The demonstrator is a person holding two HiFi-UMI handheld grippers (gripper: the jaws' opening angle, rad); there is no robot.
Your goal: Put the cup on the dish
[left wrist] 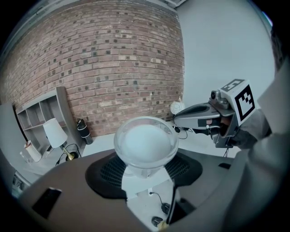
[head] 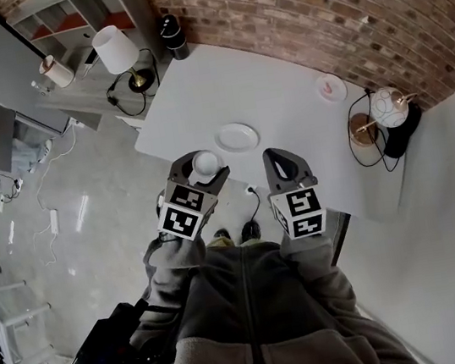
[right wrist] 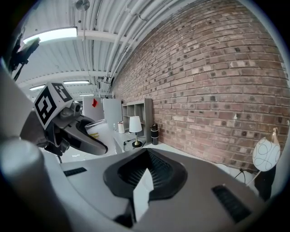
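Note:
In the head view a clear cup (head: pixel 206 162) with a whitish inside sits between the jaws of my left gripper (head: pixel 200 171), which is shut on it just off the white table's near edge. A white dish (head: pixel 237 137) lies on the table (head: pixel 283 99), a little beyond and to the right of the cup. The left gripper view shows the cup (left wrist: pixel 146 144) upright and seen from above its rim, gripped by the left gripper (left wrist: pixel 146 168); the dish is hidden there. My right gripper (head: pixel 281 161) hangs to the right of the cup, shut and holding nothing, as the right gripper view (right wrist: pixel 144 177) also shows.
A small pink-marked saucer (head: pixel 332 87) lies at the table's far right. A globe lamp (head: pixel 387 107) and cables stand beyond the right edge. A white-shaded lamp (head: pixel 115 51) and a black cylinder (head: pixel 175 37) are at the far left, by the brick wall. My feet and a floor cable are under the grippers.

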